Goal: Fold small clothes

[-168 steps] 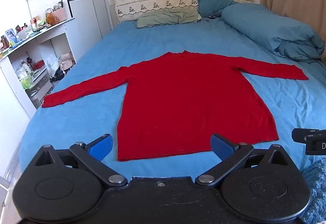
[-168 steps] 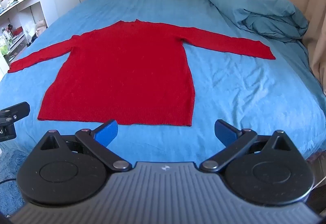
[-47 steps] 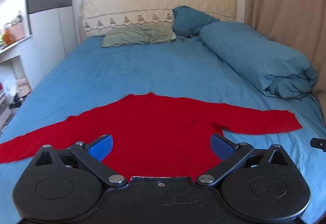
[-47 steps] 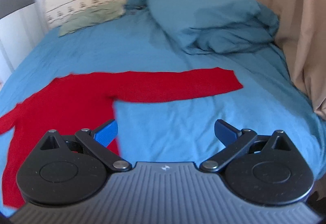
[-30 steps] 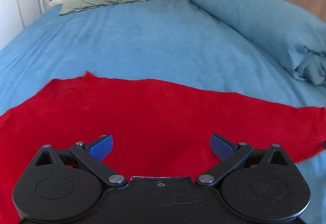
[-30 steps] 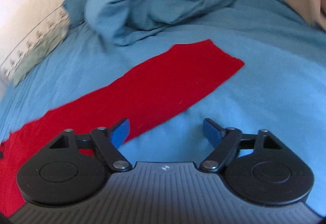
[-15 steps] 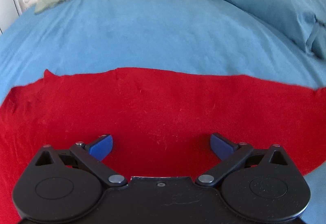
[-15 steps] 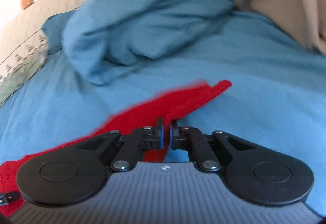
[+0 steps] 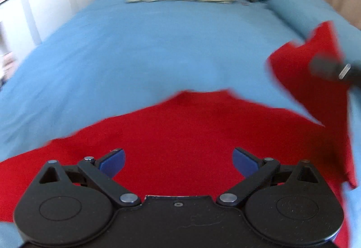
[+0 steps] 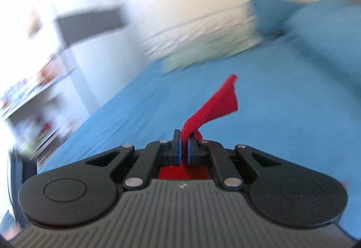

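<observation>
Red sweater (image 9: 191, 130) on the blue bed (image 9: 146, 49), one sleeve (image 10: 214, 108) lifted.
The right gripper (image 10: 183, 146) was clamped on the sleeve; the left gripper (image 9: 178, 161) hung wide open, empty, above the sweater.

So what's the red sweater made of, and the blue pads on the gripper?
The sweater looks like soft knitted yarn, maybe wool or acrylic: matte, and its sleeve droops limply where the right gripper pinches it. The blur hides the stitches. The pads on the left gripper look like smooth blue plastic or rubber with a slight sheen; which one is hard to tell.
</observation>
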